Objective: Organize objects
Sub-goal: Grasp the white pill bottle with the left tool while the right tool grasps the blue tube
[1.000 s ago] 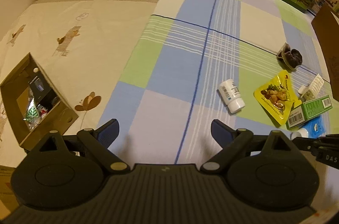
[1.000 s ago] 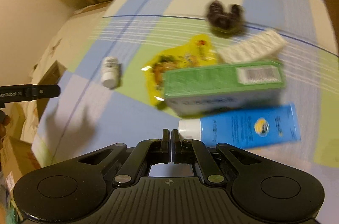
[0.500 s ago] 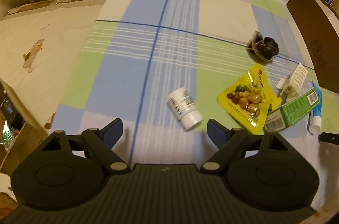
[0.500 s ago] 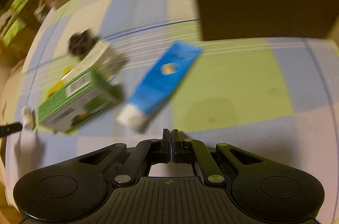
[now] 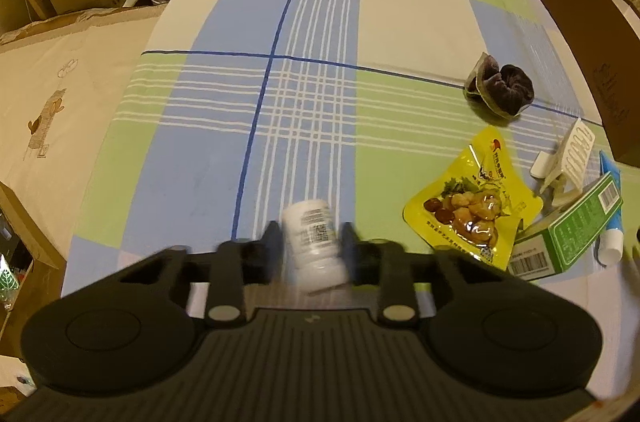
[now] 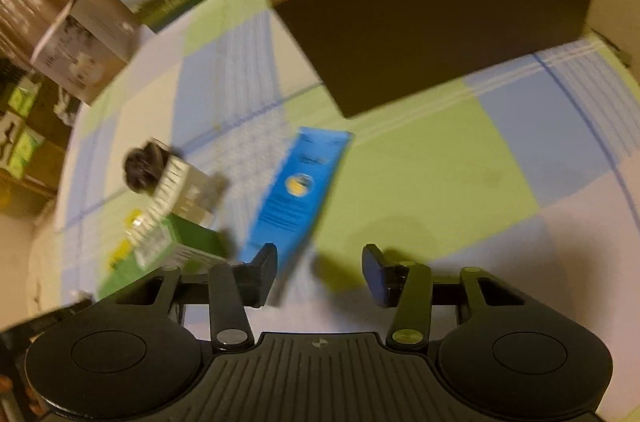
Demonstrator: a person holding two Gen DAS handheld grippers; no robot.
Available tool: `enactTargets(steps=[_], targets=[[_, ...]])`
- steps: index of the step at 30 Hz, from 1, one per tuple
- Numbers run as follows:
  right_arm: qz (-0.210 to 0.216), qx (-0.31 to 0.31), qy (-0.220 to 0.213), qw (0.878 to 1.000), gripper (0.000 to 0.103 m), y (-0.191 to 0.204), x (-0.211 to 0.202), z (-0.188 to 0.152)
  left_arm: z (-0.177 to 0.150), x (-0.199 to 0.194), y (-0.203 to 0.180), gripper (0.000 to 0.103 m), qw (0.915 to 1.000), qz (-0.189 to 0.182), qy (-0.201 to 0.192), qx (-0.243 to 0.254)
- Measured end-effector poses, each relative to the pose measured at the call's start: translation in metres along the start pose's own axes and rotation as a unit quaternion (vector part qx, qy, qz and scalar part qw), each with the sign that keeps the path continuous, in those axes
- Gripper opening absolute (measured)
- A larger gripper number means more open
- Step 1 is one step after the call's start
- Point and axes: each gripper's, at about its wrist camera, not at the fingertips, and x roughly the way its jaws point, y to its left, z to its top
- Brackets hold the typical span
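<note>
Dim amber indoor light; fisheye-bent edges; heavy motion blur in right wrist view

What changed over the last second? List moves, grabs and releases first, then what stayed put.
The left gripper moved right and forward to the white bottle and closed its open fingers around it. The right gripper, shut before, opened and swung right toward the blue tube and brown box. The yellow snack packet, green box and dark scrunchie stayed put.
</note>
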Motion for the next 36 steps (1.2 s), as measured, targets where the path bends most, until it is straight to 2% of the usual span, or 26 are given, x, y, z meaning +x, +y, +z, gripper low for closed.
enactTargets(steps=[5, 10, 14, 16, 20, 23, 29, 32, 36], targets=[[-0.002, 0.007, 0.011, 1.000, 0.046, 0.019, 0.020, -0.003, 0.000, -0.001, 0.003, 0.022, 1.0000, 0.005, -0.004, 0.007], [-0.031, -0.013, -0.005, 0.999, 0.045, 0.035, 0.040, -0.006, -0.002, -0.002, 0.006, 0.022, 1.0000, 0.006, -0.003, 0.002], [-0.071, -0.082, -0.015, 0.994, 0.045, 0.050, 0.046, -0.009, -0.003, -0.003, 0.006, 0.022, 1.0000, 0.006, -0.001, 0.002], [-0.074, -0.107, -0.011, 0.991, 0.043, 0.052, 0.049, -0.012, -0.003, -0.003, 0.005, 0.022, 1.0000, 0.007, 0.000, 0.002], [-0.067, -0.181, 0.022, 0.981, 0.033, 0.052, 0.046, -0.019, -0.005, -0.004, 0.004, 0.022, 1.0000, 0.004, 0.004, 0.004], [-0.068, -0.235, 0.046, 0.969, 0.033, 0.048, 0.041, -0.026, -0.008, -0.006, 0.003, 0.022, 1.0000, 0.003, 0.007, 0.005], [-0.075, -0.244, 0.044, 0.966, 0.033, 0.042, 0.039, -0.029, -0.008, -0.005, 0.002, 0.023, 0.9999, 0.003, 0.009, 0.004], [-0.091, -0.273, 0.030, 0.957, 0.033, 0.051, 0.043, -0.035, -0.004, -0.003, -0.002, 0.023, 0.9999, 0.008, 0.010, 0.010], [-0.085, -0.266, 0.021, 0.960, 0.032, 0.050, 0.043, -0.034, -0.003, -0.001, -0.007, 0.023, 0.9996, 0.015, 0.009, 0.021]])
